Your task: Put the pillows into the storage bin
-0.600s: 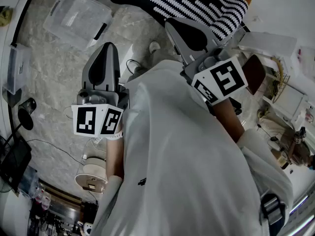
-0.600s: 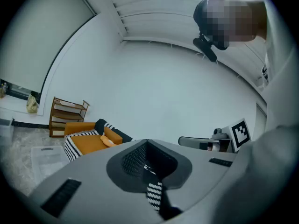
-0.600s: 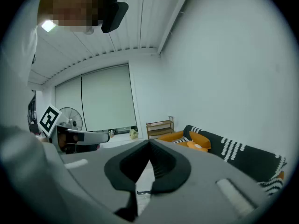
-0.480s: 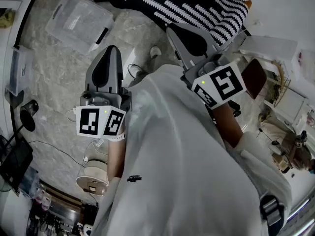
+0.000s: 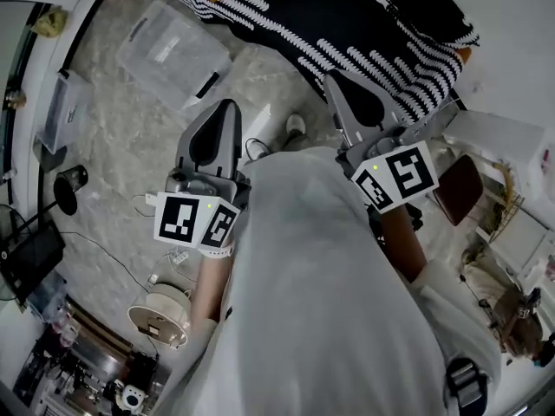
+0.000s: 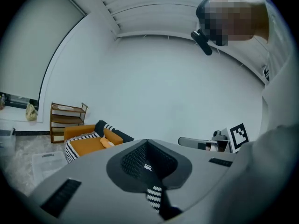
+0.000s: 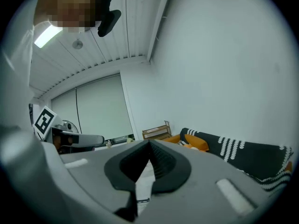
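Left gripper (image 5: 227,107), right gripper (image 5: 335,76), the clear storage bin (image 5: 173,46) and the black-and-white striped pillow (image 5: 364,20) all sit lower and further right in the head view than half a second ago. Both grippers are held side by side in front of the person's white shirt (image 5: 321,302), nearly level, pointing toward the top of the frame. Each pair of jaws is pressed together with nothing between them. The bin lies at upper left on the marble floor (image 5: 113,128). The pillow spans the top edge, just beyond the right gripper's tip.
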A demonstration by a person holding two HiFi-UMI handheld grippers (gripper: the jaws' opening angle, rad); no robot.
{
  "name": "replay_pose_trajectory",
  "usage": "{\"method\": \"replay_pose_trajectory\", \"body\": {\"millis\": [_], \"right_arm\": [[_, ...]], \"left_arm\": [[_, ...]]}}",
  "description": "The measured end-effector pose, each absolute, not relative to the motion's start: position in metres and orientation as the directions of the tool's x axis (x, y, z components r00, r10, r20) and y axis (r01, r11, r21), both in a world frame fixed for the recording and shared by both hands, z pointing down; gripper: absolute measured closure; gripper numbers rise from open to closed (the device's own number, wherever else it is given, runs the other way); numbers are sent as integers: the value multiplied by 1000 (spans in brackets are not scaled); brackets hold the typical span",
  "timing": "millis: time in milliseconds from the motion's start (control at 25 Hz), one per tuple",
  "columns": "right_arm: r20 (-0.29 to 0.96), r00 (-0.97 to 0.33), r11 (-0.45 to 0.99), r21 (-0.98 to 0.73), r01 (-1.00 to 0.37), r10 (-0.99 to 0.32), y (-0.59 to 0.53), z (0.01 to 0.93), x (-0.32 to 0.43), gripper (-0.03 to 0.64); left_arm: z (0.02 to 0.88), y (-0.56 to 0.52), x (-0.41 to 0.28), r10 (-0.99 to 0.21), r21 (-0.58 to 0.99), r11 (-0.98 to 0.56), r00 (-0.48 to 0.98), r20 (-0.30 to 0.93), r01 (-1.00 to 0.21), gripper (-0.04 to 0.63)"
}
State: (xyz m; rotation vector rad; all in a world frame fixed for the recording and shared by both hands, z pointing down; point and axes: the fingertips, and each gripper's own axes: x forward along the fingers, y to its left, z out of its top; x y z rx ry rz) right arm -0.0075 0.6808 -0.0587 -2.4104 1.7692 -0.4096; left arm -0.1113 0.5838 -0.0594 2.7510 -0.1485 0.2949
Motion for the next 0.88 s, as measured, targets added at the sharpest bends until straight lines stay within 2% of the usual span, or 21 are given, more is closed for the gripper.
{"method": "replay_pose_trajectory", "body": {"millis": [120, 640, 760, 880], "right_arm": [[130, 302, -327, -270, -905, -944, 691, -49, 16, 603], [141, 219, -256, -357, -898, -965, 703, -20, 38, 600], [146, 212, -252, -362, -898, -966, 698, -19, 41, 583], [153, 210, -252, -352, -901, -966, 684, -22, 44, 535]], "left_arm": [[-51, 590, -98, -75, 331, -930, 965, 249, -158, 587], [-40, 606, -67, -90, 296, -935, 940, 330, -194, 586], [-37, 600, -66, -93, 309, -930, 939, 331, -200, 586], [-36, 585, -63, -96, 326, -923, 942, 322, -205, 586]]}}
